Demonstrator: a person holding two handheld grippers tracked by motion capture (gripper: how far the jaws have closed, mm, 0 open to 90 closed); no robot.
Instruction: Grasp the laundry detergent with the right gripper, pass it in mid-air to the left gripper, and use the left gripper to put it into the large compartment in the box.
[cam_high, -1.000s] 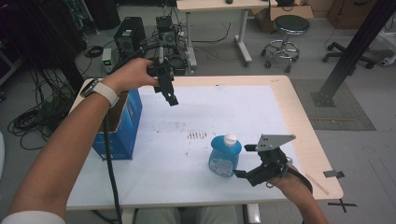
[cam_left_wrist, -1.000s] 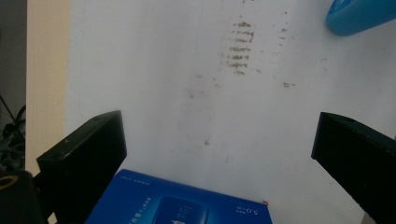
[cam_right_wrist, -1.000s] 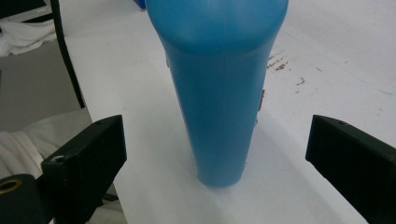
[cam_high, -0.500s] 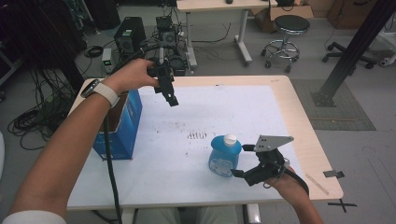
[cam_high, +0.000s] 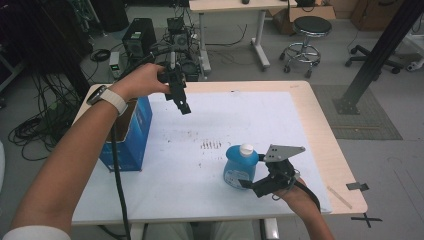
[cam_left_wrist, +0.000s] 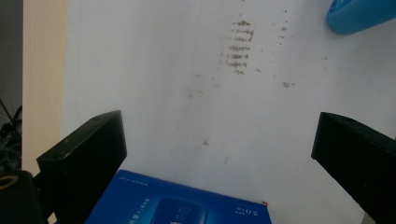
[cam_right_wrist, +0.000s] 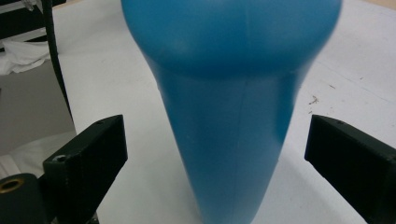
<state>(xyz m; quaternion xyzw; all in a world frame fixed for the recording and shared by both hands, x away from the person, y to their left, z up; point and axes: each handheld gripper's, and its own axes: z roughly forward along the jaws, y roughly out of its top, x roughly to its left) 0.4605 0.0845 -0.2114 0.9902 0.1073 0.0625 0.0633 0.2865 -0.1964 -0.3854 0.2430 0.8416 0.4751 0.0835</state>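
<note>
A blue bottle (cam_high: 239, 167) with a white cap stands on the white table sheet (cam_high: 240, 115), front right of centre. My right gripper (cam_high: 251, 186) is at its right side, low over the table. In the right gripper view the bottle (cam_right_wrist: 229, 116) stands between the open jaws of that gripper (cam_right_wrist: 217, 140), with a gap on each side. My left gripper (cam_high: 184, 107) is held up in the air over the back left of the sheet. It looks down with jaws open (cam_left_wrist: 217, 135) and nothing between them.
A blue carton (cam_high: 127, 135) stands at the table's left edge, and its top (cam_left_wrist: 177, 205) appears below the left jaws. Dark smudges (cam_high: 211, 145) mark the sheet's middle. Behind the table are computers, cables, a stool (cam_high: 305, 30) and another table.
My right gripper has slid a little left, closer around the bottle. The left gripper and the bottle have stayed put.
</note>
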